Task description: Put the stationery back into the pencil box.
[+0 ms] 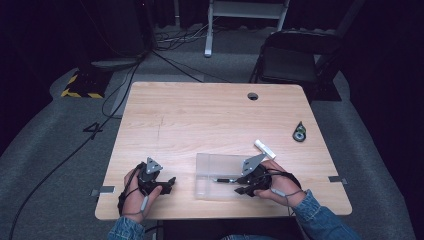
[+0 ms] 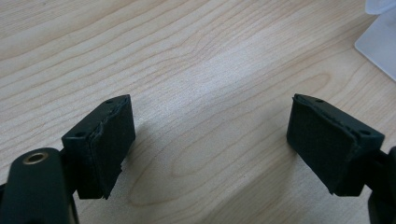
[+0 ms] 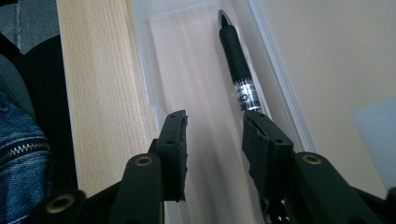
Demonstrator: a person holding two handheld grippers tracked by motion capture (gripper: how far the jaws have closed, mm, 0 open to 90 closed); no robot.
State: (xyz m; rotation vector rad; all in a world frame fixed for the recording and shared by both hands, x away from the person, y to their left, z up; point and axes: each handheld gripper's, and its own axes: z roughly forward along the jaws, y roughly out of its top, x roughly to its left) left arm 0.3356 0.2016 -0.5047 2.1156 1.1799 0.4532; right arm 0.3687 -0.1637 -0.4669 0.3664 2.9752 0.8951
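R gripper point(image 3: 212, 140) jaws partly apart, nothing clamped; pen lies past the right jaw, along it, grip not confirmed. L gripper point(image 2: 210, 140) wide open, empty, over bare table point(image 1: 200, 110). Clear tray point(image 1: 215, 172) under R jaws. Black pen point(image 3: 236, 56) inside tray, by its far wall.

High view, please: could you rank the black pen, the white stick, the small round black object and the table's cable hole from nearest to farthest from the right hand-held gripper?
1. Black pen: in the clear tray, right at the right hand-held gripper.
2. White stick: just beyond it, slightly right.
3. Small round black object: farther right, near the table's edge.
4. Cable hole: at the far edge.
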